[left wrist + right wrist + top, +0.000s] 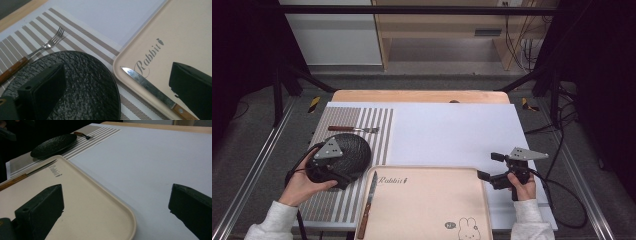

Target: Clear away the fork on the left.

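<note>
Hovering left gripper over black plate on the striped mat, near-left, fingers wide and empty, likely lining up a grab; right gripper idle, open, beside tray.

— What's beyond the table on my feed?

— At twelve o'clock I see a pale wooden shelf unit, a white panel at eleven. Cables hang at one o'clock. Grey floor, metal rails both sides; the edges fall dark.
</note>
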{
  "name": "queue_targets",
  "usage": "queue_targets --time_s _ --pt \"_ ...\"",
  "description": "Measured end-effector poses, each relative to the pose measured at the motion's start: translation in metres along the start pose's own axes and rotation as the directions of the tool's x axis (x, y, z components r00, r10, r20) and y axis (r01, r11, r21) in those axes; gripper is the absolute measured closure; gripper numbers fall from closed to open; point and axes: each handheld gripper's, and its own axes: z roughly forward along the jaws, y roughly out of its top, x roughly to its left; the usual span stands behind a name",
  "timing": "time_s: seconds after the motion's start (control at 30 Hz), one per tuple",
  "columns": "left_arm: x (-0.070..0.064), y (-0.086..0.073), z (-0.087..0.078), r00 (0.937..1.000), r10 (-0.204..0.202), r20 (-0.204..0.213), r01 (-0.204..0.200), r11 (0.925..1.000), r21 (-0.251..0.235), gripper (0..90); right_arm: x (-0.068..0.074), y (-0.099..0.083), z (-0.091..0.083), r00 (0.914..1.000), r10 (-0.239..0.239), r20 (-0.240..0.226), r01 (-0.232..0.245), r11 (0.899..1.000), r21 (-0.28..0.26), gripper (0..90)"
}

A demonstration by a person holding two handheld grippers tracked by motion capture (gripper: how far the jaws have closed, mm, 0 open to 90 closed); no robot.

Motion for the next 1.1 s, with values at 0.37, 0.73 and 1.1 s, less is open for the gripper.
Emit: queue_targets --time_s 0.37,0.73,1.1 --pt "0.016 0.01 0.004 0.9977 0.064 -0.025 -0.062 0.9962 0.061 0.8 -0.001 0.0 0.0 1.0 -0.001 0.002 0.001 1.0 0.0 0.3" --pt "0.031 0.014 0.008 0.9904 0.128 -0.051 -0.123 0.9874 0.101 0.9 -0.001 -0.001 -0.001 1.0 -0.002 0.006 0.002 1.0 0.002 0.3" --pt "0.044 0.022 0.017 0.9766 0.201 -0.077 -0.188 0.9712 0.146 0.5 0.0 -0.001 0.0 1.0 -0.003 0.007 0.003 1.0 0.008 0.3"
